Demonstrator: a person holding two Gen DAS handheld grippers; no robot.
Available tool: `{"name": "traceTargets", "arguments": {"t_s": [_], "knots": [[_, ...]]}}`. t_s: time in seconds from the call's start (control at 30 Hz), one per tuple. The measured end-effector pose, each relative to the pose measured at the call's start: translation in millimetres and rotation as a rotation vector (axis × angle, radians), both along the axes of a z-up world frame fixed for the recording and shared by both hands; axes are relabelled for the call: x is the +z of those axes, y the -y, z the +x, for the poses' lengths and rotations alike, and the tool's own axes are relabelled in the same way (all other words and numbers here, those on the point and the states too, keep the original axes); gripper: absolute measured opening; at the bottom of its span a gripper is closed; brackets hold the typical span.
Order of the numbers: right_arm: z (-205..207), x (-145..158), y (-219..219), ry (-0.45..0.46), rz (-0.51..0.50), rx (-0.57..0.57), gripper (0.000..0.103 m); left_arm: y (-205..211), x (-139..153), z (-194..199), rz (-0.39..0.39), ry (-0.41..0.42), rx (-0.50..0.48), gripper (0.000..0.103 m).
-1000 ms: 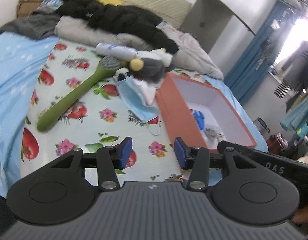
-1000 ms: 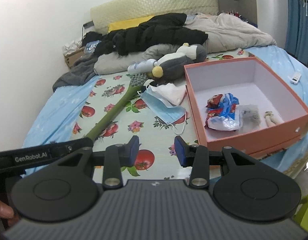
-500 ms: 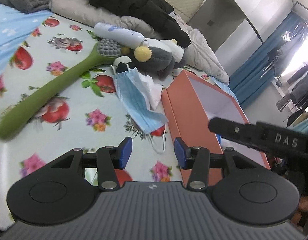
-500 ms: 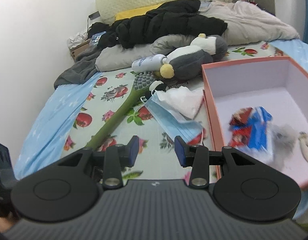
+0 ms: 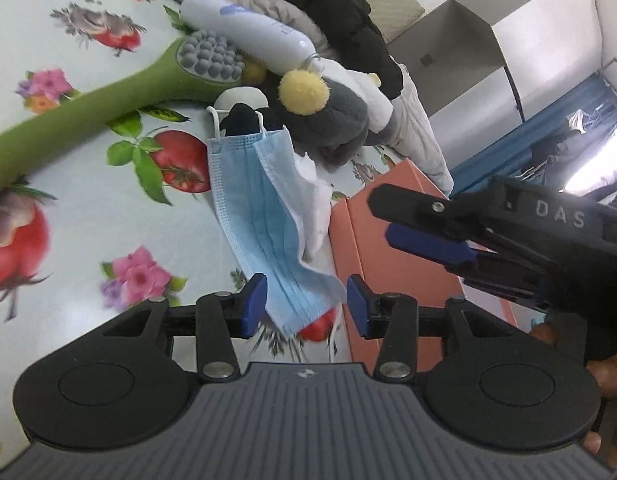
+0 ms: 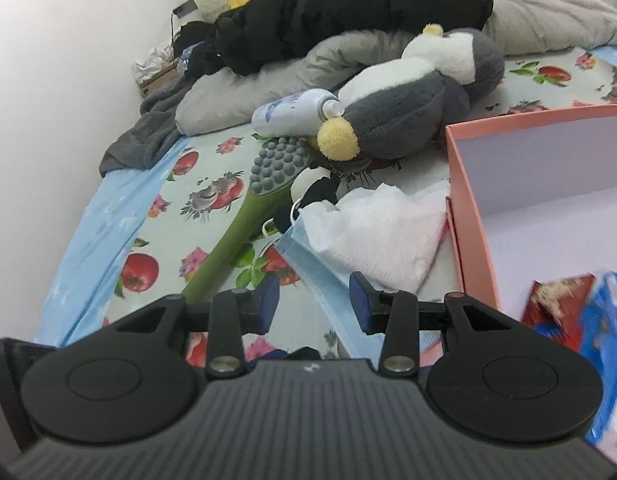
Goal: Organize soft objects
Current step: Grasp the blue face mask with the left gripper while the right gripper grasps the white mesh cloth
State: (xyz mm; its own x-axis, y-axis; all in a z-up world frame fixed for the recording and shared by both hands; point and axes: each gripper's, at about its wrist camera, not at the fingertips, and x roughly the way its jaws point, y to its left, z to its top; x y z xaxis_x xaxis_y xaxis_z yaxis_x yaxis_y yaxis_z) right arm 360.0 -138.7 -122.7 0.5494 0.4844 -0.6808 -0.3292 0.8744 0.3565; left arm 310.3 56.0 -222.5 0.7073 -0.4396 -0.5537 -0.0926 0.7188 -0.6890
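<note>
A blue face mask [image 5: 264,220] lies on the flowered bedsheet, partly over a white cloth [image 5: 314,204]; both also show in the right wrist view, mask [image 6: 328,284] and cloth [image 6: 380,236]. My left gripper [image 5: 306,306] is open, its jaws standing either side of the mask's near end. My right gripper [image 6: 314,306] is open, just above the mask edge, and shows from the side in the left wrist view [image 5: 428,236]. A grey and white penguin plush [image 6: 412,112] lies behind. The orange box [image 6: 468,216] stands to the right.
A green long-handled massage brush [image 6: 244,232] lies left of the mask. A white bottle [image 6: 292,114] lies by the plush. A small black and white toy [image 5: 240,114] is at the mask's far end. Dark clothes and pillows pile up behind. Packets [image 6: 564,308] lie in the box.
Both grippers have moved forward and down toward the mask and cloth. Both stay open. The objects on the bed have not moved.
</note>
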Motion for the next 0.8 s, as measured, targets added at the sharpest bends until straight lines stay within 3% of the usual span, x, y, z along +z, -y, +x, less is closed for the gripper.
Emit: {"name": "traceTargets", "arguments": {"t_s": [0.37,0.53,0.6,0.67,0.8], "knots": [[53.3,-28.4,-23.5,-0.058,-0.043,0.051,0.041,2.7,-35.4,47.6,-0.094,-0.028,0.029,0.044],[60.5,-38.1,-30.1,-0.061,-0.089,0.061,0.040,4.9,-40.5,58.1,-0.102,-0.037,0.036,0.035],[63.0,-41.1,-27.3,-0.065,-0.090,0.052,0.025,9.6,-42.0,63.9,-0.066,-0.055,0.036,0.018],[65.7,-45.2,-24.1,-0.079,-0.085,0.038,0.012,12.5,-42.7,65.7,-0.053,-0.061,0.040,0.012],[62.7,-43.6,-20.0,-0.072,-0.080,0.041,0.006,12.5,-38.3,62.0,-0.040,-0.043,0.041,0.006]]}}
